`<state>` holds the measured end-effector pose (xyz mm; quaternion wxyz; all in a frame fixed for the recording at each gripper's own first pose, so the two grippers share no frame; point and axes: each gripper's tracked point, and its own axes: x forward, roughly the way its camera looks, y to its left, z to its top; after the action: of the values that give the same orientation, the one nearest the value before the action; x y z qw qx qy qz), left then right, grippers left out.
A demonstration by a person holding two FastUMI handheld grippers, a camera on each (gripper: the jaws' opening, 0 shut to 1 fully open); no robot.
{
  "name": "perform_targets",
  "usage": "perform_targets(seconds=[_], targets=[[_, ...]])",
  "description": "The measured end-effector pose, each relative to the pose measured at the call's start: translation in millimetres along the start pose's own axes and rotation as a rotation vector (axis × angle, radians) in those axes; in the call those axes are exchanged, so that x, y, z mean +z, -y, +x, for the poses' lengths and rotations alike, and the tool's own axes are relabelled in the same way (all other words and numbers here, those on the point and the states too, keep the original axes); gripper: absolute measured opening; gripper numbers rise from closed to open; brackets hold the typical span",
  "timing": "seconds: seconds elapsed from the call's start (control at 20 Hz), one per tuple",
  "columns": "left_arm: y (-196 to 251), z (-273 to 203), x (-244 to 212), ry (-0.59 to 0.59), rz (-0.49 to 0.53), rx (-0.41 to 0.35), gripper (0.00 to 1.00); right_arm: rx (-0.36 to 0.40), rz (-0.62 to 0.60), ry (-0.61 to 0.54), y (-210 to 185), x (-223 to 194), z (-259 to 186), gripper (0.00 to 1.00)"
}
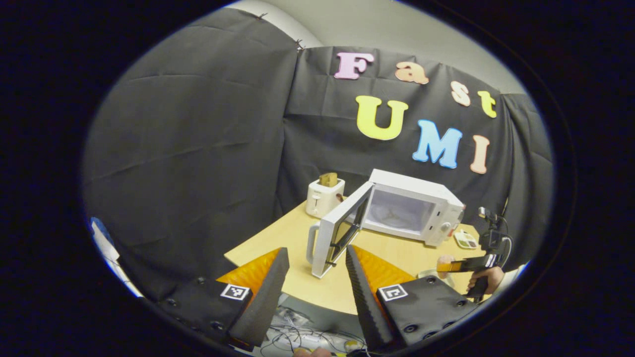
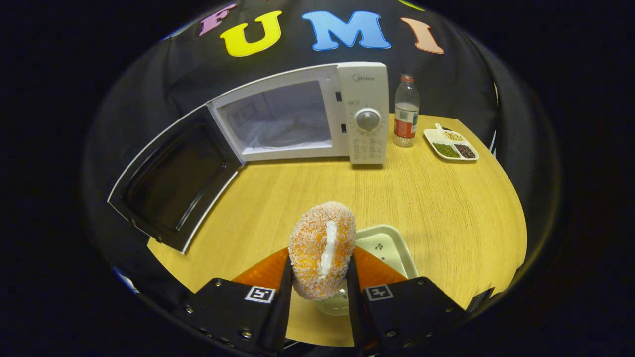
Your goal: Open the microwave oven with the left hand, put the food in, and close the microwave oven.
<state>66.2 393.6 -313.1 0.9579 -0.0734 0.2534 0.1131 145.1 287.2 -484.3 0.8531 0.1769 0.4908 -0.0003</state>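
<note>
The white microwave (image 2: 364,106) stands at the back of the wooden table (image 2: 407,198), its door (image 2: 173,181) swung wide open to the left and its cavity (image 2: 280,119) bare. My right gripper (image 2: 320,270) is shut on a sugar-coated orange doughnut (image 2: 322,248), held above a pale tray (image 2: 389,245) at the table's front. In the left gripper view, my left gripper (image 1: 317,260) is open and holds nothing, drawn back off the table's edge, facing the open door (image 1: 340,230) of the microwave (image 1: 414,210). The right gripper (image 1: 469,265) with a hand shows at the far right.
A plastic bottle (image 2: 406,111) stands right of the microwave, and a divided dish of beans (image 2: 450,144) lies beyond it. A white toaster (image 1: 325,196) with a slice in it sits left of the microwave. Cables (image 1: 297,337) lie below the table.
</note>
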Motion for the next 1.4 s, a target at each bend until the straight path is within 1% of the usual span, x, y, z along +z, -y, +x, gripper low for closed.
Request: perform_targets(seconds=[0.1, 0.15, 0.2, 0.25, 0.3, 0.35, 0.4, 0.45, 0.6, 0.8, 0.95, 1.0, 1.05, 1.15, 1.25, 1.3, 1.4], targets=[[-15.3, 8.7, 0.8, -0.016, -0.005, -0.026, 0.77, 0.024, 0.047, 0.022, -26.9, 13.9, -1.1, 0.51], [-23.5, 9.1, 4.8, -0.012, -0.013, -0.027, 0.74, 0.035, 0.058, 0.043, -38.1, 24.7, 2.1, 0.48], [-27.8, 8.9, 14.4, 0.010, -0.024, -0.031, 0.75, 0.037, 0.062, 0.058, -45.8, 33.0, 5.5, 0.51], [-32.5, 9.4, 20.4, 0.019, -0.032, -0.027, 0.74, 0.035, 0.074, 0.060, -51.3, 39.7, 11.8, 0.51], [-38.7, 6.9, 19.4, 0.008, -0.039, -0.013, 0.84, 0.043, 0.101, 0.062, -59.7, 45.2, 18.4, 0.51], [-40.9, 4.7, 17.9, 0.002, -0.051, -0.009, 0.80, 0.054, 0.128, 0.073, -67.8, 54.5, 27.5, 0.51], [-38.5, 2.0, 16.0, 0.000, -0.056, -0.010, 0.79, 0.060, 0.150, 0.078, -74.6, 64.2, 39.1, 0.48], [-37.1, 0.3, 12.2, -0.010, -0.047, -0.004, 0.79, 0.067, 0.179, 0.079, -80.7, 73.4, 50.9, 0.51], [-29.9, -6.9, 2.9, -0.045, -0.027, 0.017, 0.79, 0.076, 0.266, 0.103, -94.6, 101.6, 90.4, 0.51], [-19.6, -11.0, -10.3, -0.104, -0.036, 0.045, 0.80, 0.087, 0.361, 0.140, -104.9, 134.8, 139.0, 0.51], [-17.4, -15.2, -16.1, -0.148, -0.034, 0.080, 0.79, 0.071, 0.422, 0.178, -106.7, 152.0, 167.4, 0.51], [-16.5, -16.0, -20.4, -0.168, -0.028, 0.088, 0.85, 0.068, 0.436, 0.186, -106.8, 155.3, 177.3, 0.51], [-18.2, -16.0, -24.9, -0.184, -0.016, 0.098, 0.85, 0.064, 0.450, 0.196, -105.7, 158.8, 186.1, 0.51], [-20.7, -16.2, -29.3, -0.213, 0.007, 0.116, 0.74, 0.052, 0.485, 0.242, -101.6, 169.0, 197.9, 0.51], [-21.8, -14.8, -32.9, -0.240, 0.018, 0.127, 0.85, 0.049, 0.527, 0.283, -99.2, 181.4, 209.8, 0.51], [-21.2, -14.1, -35.6, -0.252, 0.021, 0.131, 0.80, 0.060, 0.552, 0.289, -100.7, 184.1, 218.1, 0.51], [-20.6, -11.7, -44.8, -0.284, 0.033, 0.138, 0.80, 0.066, 0.599, 0.299, -101.5, 187.5, 231.7, 0.51]])
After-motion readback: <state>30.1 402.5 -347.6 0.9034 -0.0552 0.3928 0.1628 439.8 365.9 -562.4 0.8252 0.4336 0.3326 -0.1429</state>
